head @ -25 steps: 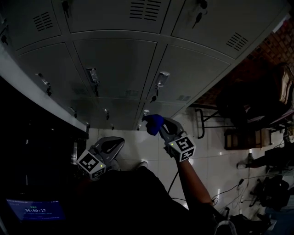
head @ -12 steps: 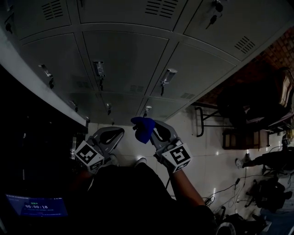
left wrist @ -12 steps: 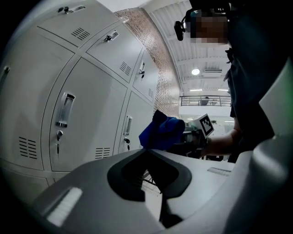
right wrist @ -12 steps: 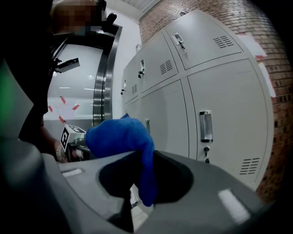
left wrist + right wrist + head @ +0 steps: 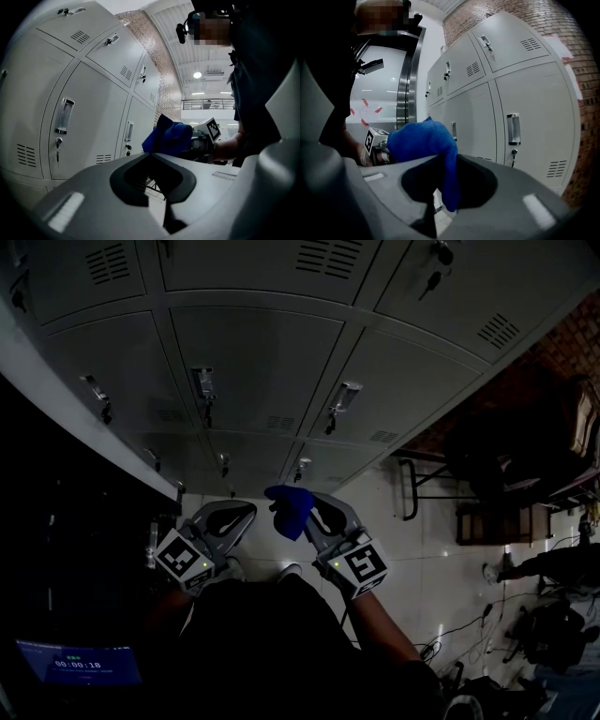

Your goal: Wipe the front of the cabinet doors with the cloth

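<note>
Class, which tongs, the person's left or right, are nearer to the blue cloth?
Right. The right tongs are clamped on the blue cloth; the left tongs sit shut and empty to its left, not touching it.

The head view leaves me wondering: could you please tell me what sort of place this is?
Probably a locker room or storage area in a workplace: a bank of grey metal lockers with vents and keyed handles, a brick wall beside them, and a pale tiled floor.
</note>
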{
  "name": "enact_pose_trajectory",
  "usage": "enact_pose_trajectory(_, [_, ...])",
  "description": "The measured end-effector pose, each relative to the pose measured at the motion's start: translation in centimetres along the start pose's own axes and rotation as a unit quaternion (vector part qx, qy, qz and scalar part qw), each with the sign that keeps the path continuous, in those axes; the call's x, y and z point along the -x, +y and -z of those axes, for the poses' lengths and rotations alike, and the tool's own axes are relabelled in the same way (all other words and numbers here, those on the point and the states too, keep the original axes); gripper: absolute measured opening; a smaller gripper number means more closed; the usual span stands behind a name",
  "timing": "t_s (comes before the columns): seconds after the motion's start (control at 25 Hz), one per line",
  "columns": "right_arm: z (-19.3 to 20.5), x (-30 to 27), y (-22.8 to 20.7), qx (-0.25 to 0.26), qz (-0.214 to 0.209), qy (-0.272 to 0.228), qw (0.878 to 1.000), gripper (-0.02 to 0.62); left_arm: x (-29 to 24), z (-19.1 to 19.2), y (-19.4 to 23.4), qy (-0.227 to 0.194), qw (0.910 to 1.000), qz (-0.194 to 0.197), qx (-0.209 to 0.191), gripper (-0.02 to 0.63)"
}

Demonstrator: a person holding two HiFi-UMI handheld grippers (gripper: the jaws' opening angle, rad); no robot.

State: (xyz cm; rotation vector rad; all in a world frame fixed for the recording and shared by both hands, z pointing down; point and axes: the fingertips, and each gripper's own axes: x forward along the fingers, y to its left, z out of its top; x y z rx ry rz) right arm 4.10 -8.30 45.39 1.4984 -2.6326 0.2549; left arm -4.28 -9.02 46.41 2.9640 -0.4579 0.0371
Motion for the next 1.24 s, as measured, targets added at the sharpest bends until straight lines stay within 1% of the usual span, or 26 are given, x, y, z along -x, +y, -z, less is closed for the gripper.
enact_pose_trajectory(0.2, [0.1,-0.1,0.2,0.012,-0.006,0.000,1.000,0.069,0.1,0.2,-0.1,0.006,1.0000,0.002,0.005,0.000])
enact_pose_trajectory(0.28, [0.1,-0.2,0.5,0.006,-0.010,0.005,1.000,0.069,0.2,0.4,0.0,0.009,1.0000,0.000,0.004,0.000])
enact_pose_trajectory(0.48, [0.6,-0.4,0.4,0.013,-0.018,0.002,1.000,0.069,0.0,0.3,0.2,0.004,1.0000,-0.001,0.000,0.000])
enact_pose_trajectory(0.68, [0.4,-0.2,0.7,0.004,-0.019,0.003,1.000,0.069,-0.1,0.5,-0.1,0.005,0.9999,-0.001,0.009,0.000])
enact_pose_trajectory(0.96, [0.8,-0.5,0.5,0.007,-0.020,0.003,1.000,0.069,-0.5,0.6,-0.1,0.008,0.9999,0.002,0.009,0.000])
enact_pose_trajectory(1.24, [1.0,-0.2,0.5,-0.005,-0.016,0.009,1.000,0.069,-0.4,1.4,-0.3,0.017,0.9998,0.001,0.013,0.000])
